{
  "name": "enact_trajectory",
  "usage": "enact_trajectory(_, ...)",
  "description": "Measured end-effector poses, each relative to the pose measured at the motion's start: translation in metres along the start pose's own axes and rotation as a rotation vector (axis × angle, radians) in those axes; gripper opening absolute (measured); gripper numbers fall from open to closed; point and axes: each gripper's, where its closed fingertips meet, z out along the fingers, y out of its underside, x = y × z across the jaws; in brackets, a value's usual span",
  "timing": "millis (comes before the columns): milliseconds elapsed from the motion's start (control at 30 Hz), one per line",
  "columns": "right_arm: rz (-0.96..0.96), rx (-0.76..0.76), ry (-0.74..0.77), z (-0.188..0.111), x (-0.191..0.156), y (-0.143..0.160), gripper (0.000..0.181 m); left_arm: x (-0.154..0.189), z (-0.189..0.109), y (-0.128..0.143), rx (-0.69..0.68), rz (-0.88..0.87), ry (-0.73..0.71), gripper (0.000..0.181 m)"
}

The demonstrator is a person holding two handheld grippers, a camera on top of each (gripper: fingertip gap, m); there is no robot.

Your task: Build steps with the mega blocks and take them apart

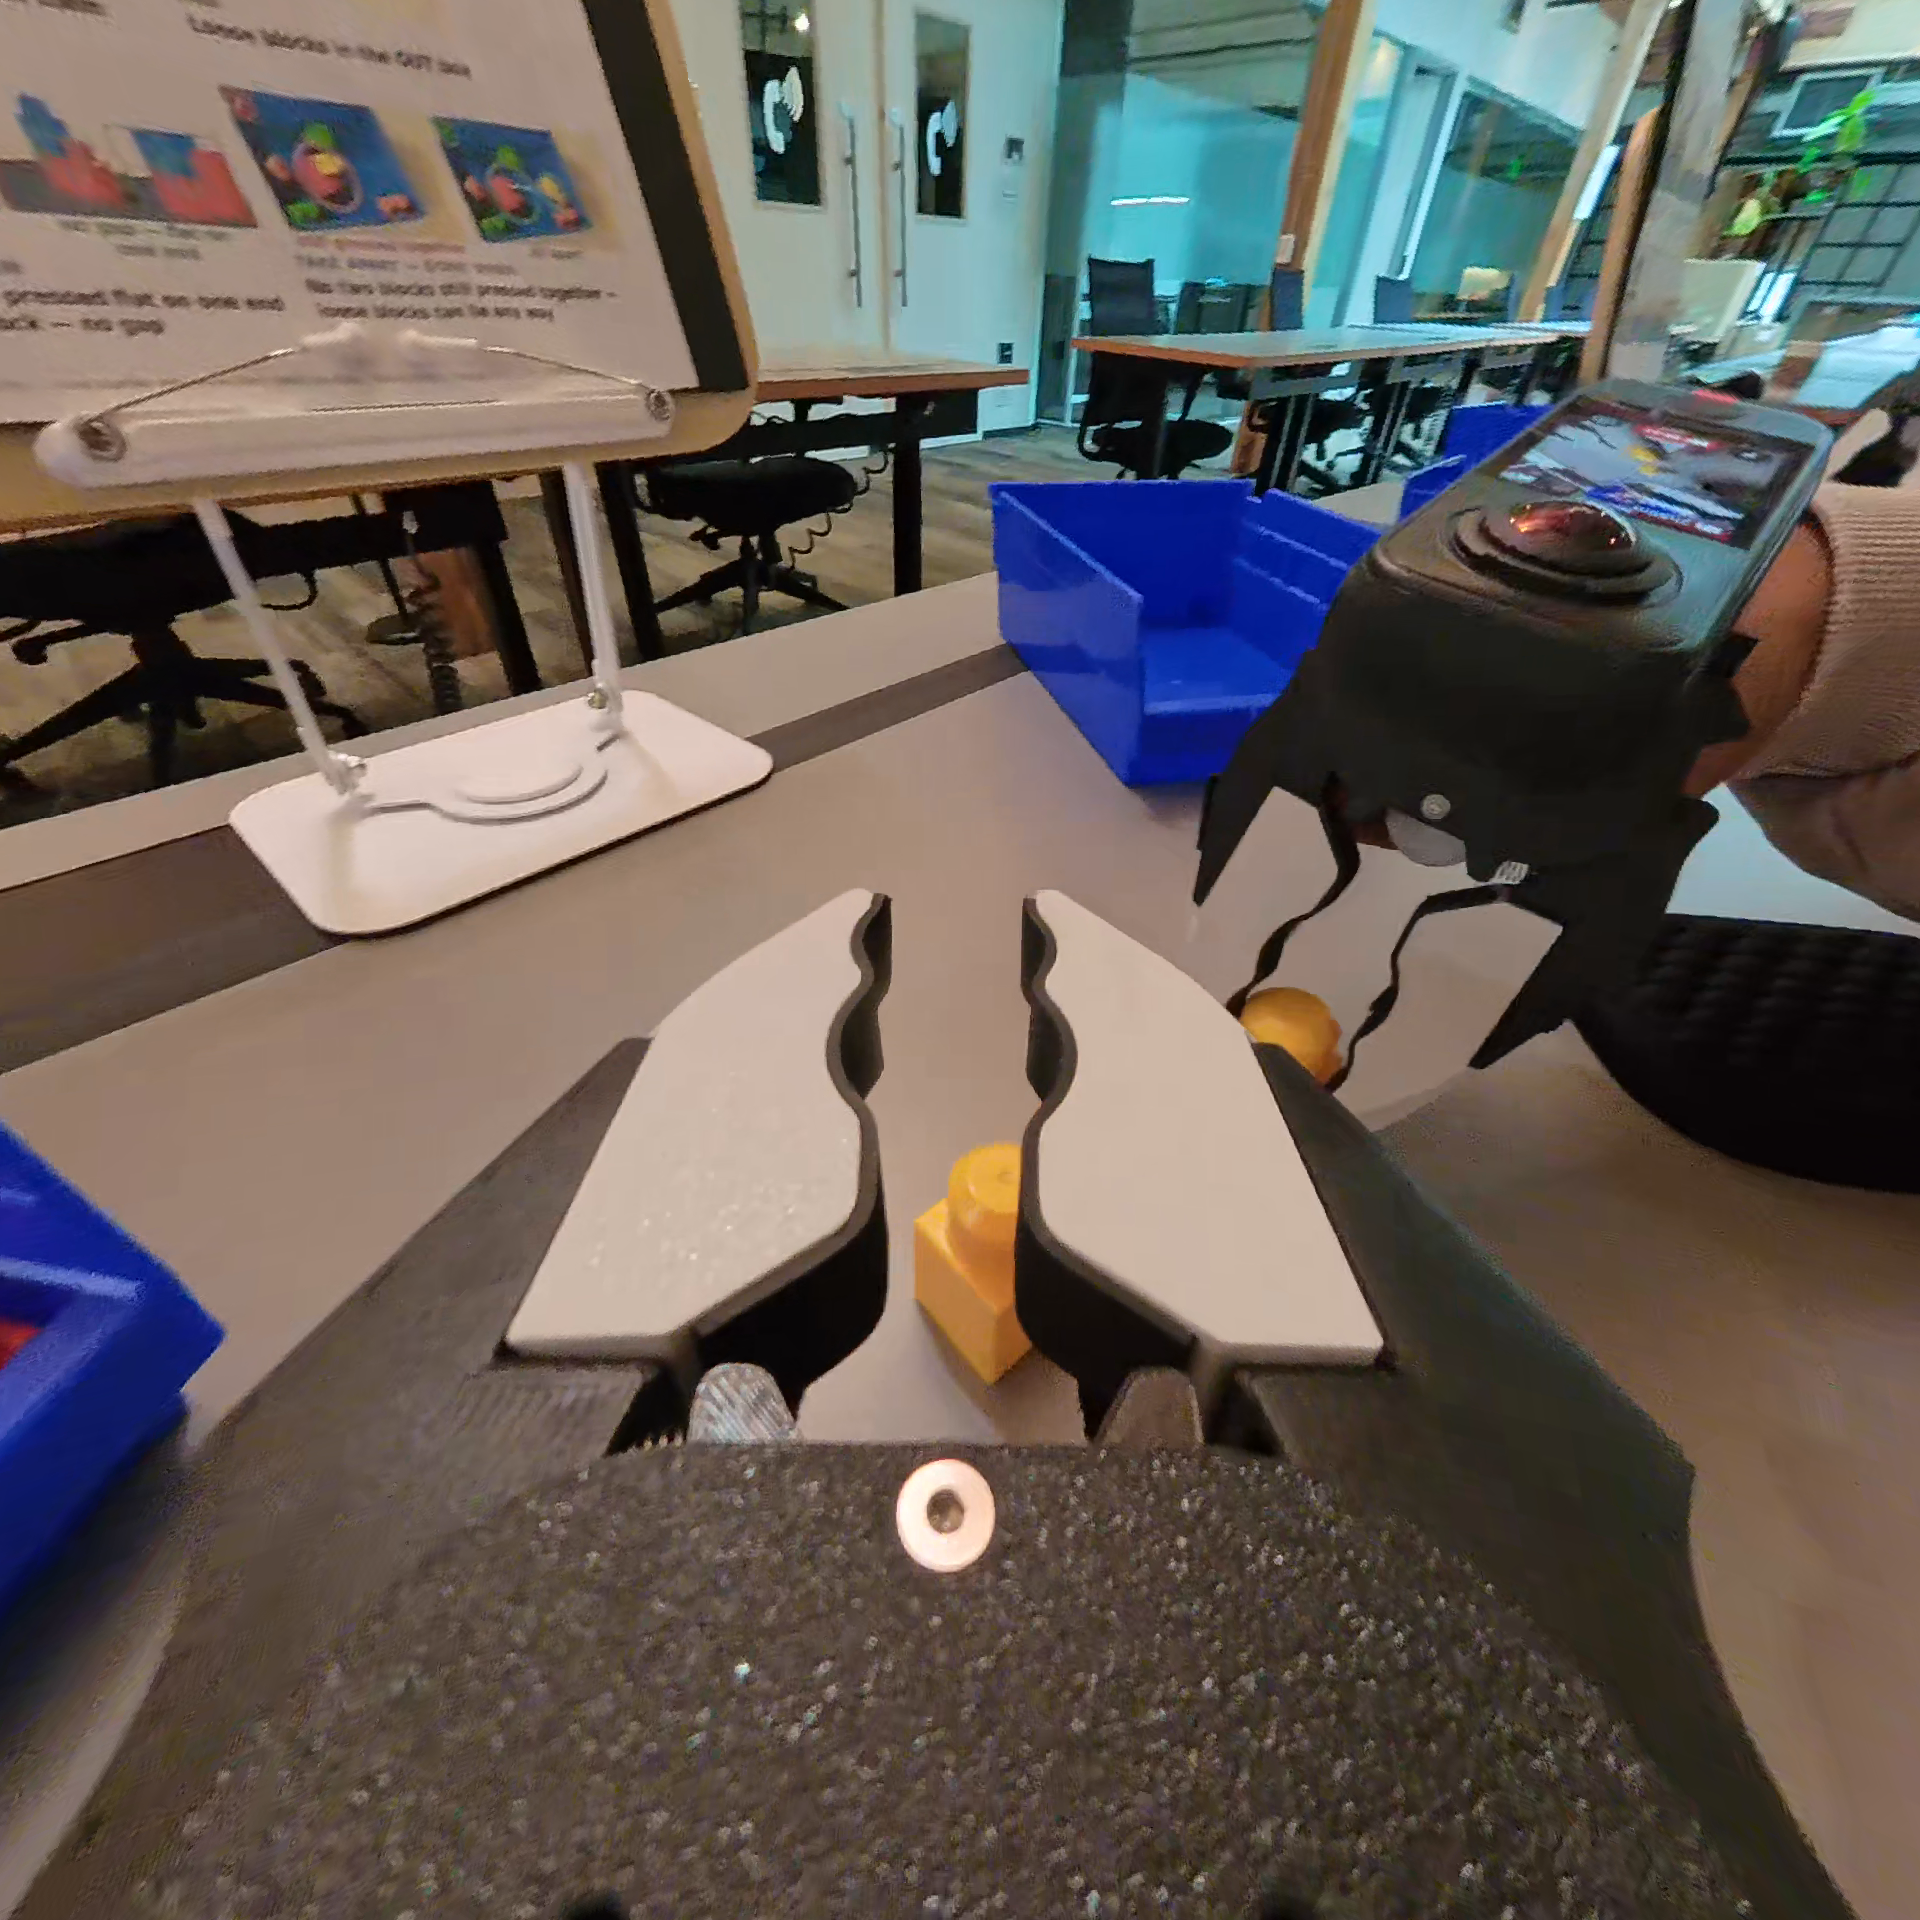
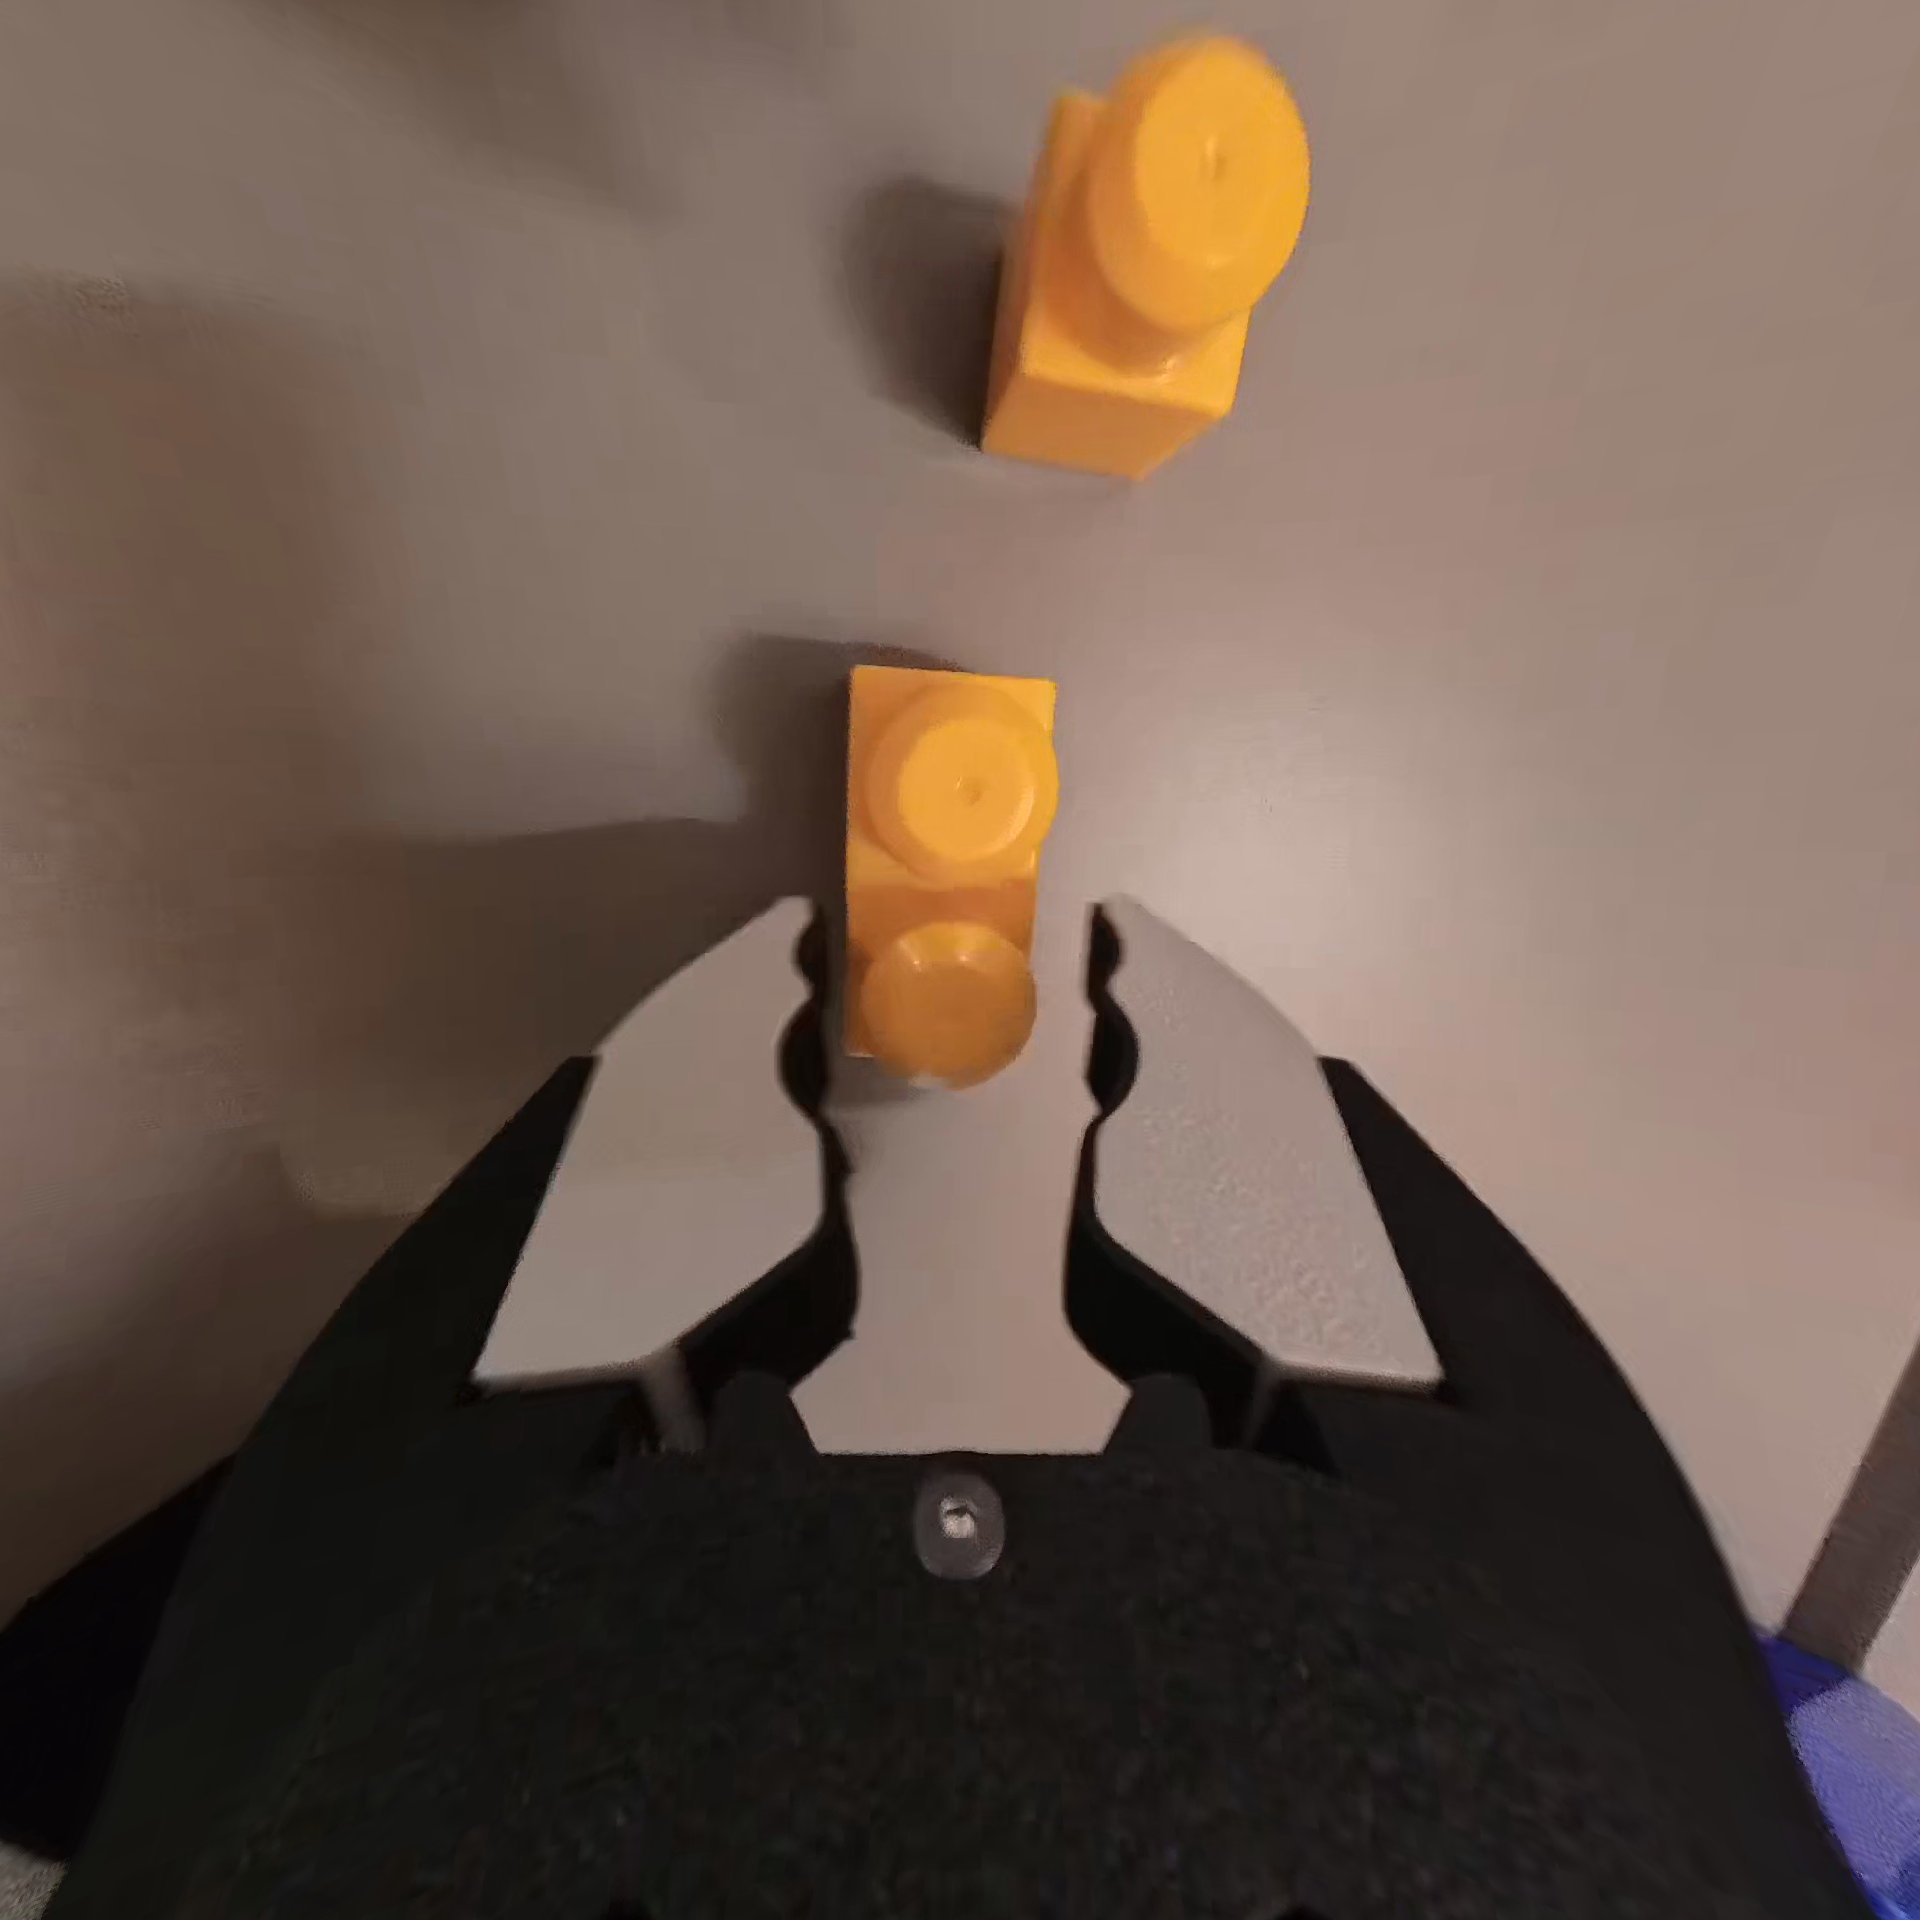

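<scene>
A yellow two-stud block (image 2: 951,862) lies flat on the grey table (image 2: 416,623). My right gripper (image 2: 954,920) is open, pointing down, with the block's near stud between its fingertips; the left finger is close against the block's side and the right finger stands apart. A yellow one-stud block (image 2: 1122,312) stands a little beyond it. In the left wrist view my left gripper (image 1: 956,904) is open and empty, hovering over the one-stud block (image 1: 977,1257), which shows through the gap. The right gripper (image 1: 1299,1039) is to its right over the two-stud block (image 1: 1283,1013).
A blue bin (image 1: 1143,644) stands at the table's far edge, and another blue bin (image 1: 62,1351) is at the near left. A white stand (image 1: 499,800) holding an instruction sheet is at the far left. A black textured object (image 1: 1766,1039) lies at the right.
</scene>
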Motion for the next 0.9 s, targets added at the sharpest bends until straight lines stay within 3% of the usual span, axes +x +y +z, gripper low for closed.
enact_trajectory(33,0.009,-0.002,-0.005,0.003,0.0,0.002,0.035,-0.002,-0.001,0.002,-0.003,0.002,-0.011,0.023)
enact_trajectory(167,0.093,0.241,0.024,-0.017,0.01,-0.011,0.035,-0.003,-0.005,0.0,0.011,-0.035,0.014,0.024)
enact_trajectory(367,0.295,1.071,-0.008,-0.123,0.024,-0.048,0.034,0.037,-0.01,-0.021,0.135,-0.132,0.283,0.044)
enact_trajectory(433,0.317,1.244,-0.077,-0.141,0.017,-0.054,0.034,0.057,-0.014,-0.031,0.191,-0.151,0.388,0.051)
enact_trajectory(567,0.283,1.315,-0.209,-0.134,-0.009,-0.076,0.034,0.082,-0.019,-0.04,0.238,-0.149,0.503,0.055)
enact_trajectory(667,0.233,1.285,-0.232,-0.12,-0.024,-0.095,0.034,0.092,-0.024,-0.04,0.243,-0.122,0.55,0.039)
enact_trajectory(833,0.19,1.2,-0.207,-0.109,-0.025,-0.103,0.034,0.082,-0.03,-0.045,0.268,-0.114,0.527,0.037)
enact_trajectory(900,0.163,1.081,-0.161,-0.097,-0.02,-0.097,0.048,0.07,-0.034,-0.05,0.293,-0.12,0.502,0.037)
